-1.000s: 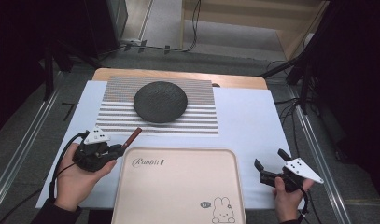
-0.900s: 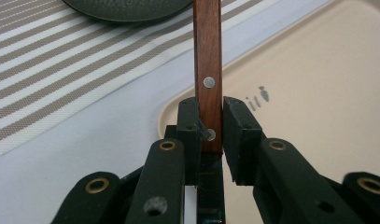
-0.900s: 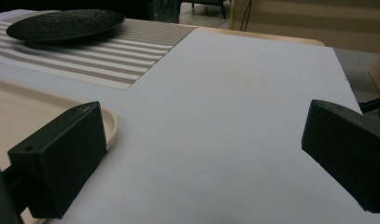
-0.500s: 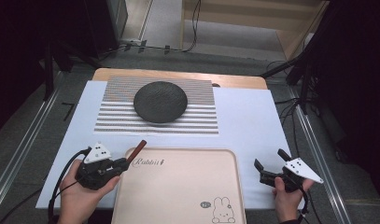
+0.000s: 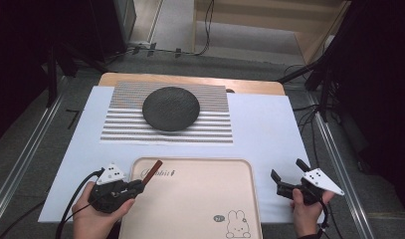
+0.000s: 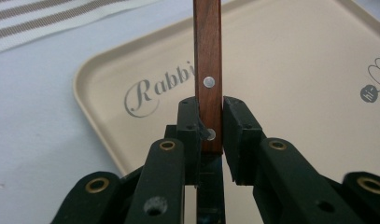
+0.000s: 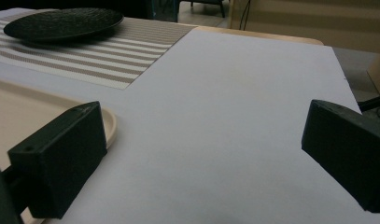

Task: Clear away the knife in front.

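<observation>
Left gripper view: the left gripper point(image 6: 211, 126) has its two black jaws pinched tight on a wooden handle point(image 6: 207, 60) w/ two metal rivets, the lower rivet sitting right between the pads. The handle runs straight away from the jaws, out over the near-left corner of a beige tray point(image 6: 290, 65) printed w/ script lettering; what's on its hidden end can't be told. In the high view, the same gripper point(image 5: 135, 186) sits at the tray's left edge, handle point(image 5: 151, 171) angled up-right above the tray point(image 5: 190, 209), near its top-left corner. Beyond the tray, a dark round plate point(image 5: 170, 108) rests on a striped placemat point(image 5: 210, 129), well apart. The right gripper point(image 5: 288, 181), to the right of the tray, has jaws spread wide w/ nothing between them, over the white table cover point(image 5: 269, 129).
</observation>
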`<act>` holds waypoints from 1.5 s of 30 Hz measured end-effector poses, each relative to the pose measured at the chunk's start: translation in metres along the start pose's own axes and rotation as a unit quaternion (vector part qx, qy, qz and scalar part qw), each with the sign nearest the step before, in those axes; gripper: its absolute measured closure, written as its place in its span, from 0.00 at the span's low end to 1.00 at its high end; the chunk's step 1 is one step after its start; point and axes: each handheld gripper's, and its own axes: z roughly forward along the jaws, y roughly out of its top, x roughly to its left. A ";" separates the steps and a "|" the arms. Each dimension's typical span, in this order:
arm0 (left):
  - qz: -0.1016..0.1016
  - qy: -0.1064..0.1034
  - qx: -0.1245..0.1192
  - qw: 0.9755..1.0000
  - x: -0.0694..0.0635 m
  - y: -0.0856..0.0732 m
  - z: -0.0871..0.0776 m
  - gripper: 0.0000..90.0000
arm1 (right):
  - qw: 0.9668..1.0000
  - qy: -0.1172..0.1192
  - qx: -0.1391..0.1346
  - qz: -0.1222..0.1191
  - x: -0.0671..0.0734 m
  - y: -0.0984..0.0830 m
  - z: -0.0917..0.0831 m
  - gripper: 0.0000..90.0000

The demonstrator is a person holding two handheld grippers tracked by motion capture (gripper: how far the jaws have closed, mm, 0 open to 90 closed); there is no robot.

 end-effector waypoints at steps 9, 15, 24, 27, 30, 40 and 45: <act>-0.011 -0.005 0.007 1.000 -0.008 -0.005 0.012 0.86 | 1.000 0.001 -0.001 0.000 0.000 0.000 0.000 0.00; -0.015 -0.014 0.016 1.000 -0.017 -0.010 0.027 0.86 | 1.000 0.002 0.000 0.001 0.000 0.000 0.000 0.00; -0.029 0.009 0.027 0.999 -0.014 -0.017 0.042 0.86 | 1.000 0.002 0.000 0.002 -0.001 0.000 0.000 0.00; -0.035 0.027 0.024 0.999 -0.013 -0.019 0.044 0.85 | 1.000 0.002 0.001 0.002 -0.001 0.000 0.000 0.00; -0.040 0.024 0.028 0.999 -0.011 -0.020 0.047 0.84 | 1.000 0.002 0.001 0.002 -0.001 0.000 0.000 0.00; -0.028 -0.003 -0.032 0.999 -0.004 -0.012 0.024 0.92 | 1.000 0.002 0.001 0.001 -0.001 0.000 0.000 0.00; 0.007 -0.027 -0.017 0.999 -0.013 -0.011 0.032 1.00 | 1.000 0.002 0.001 0.001 0.000 0.000 0.001 0.00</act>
